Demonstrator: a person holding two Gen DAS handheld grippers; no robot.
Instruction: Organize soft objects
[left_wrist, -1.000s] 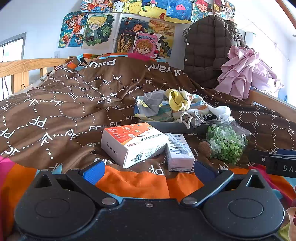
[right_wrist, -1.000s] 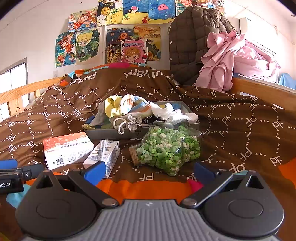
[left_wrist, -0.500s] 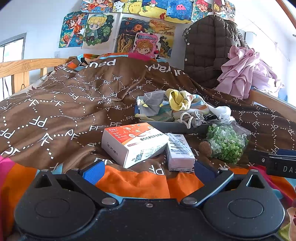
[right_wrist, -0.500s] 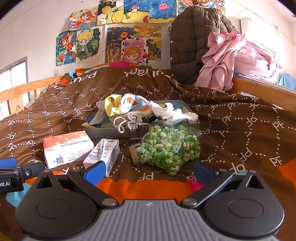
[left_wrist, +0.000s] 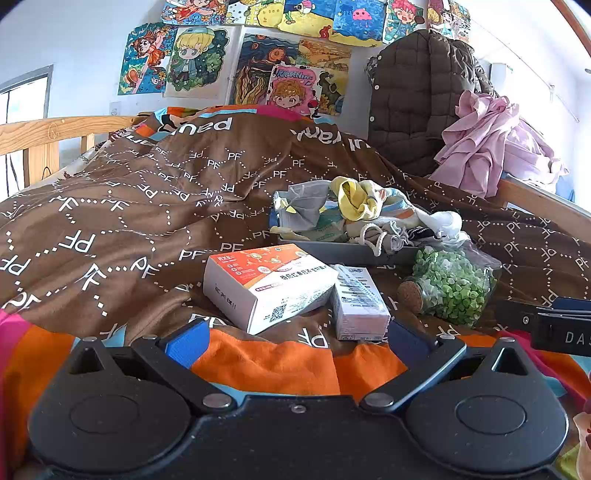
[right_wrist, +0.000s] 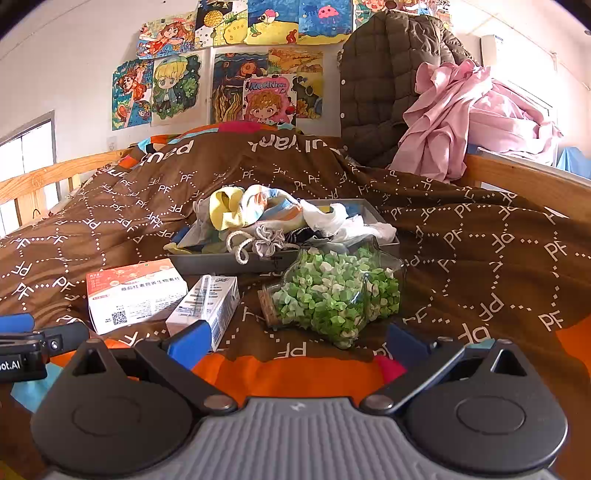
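Both tongs, left (left_wrist: 295, 334) and right (right_wrist: 297, 338), gape empty short of the tray (right_wrist: 221, 260); soft cloths (right_wrist: 258, 214) already heaped inside, seemingly sorted.

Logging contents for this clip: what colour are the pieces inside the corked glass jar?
Green and white pieces fill the jar; the right wrist view shows them best.

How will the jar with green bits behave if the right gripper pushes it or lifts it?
The jar lies on its side on the soft blanket, so a push would probably rock or roll it. It looks like clear glass, likely slippery and breakable. It is packed full, so it may be heavy for its size; the cork might loosen.
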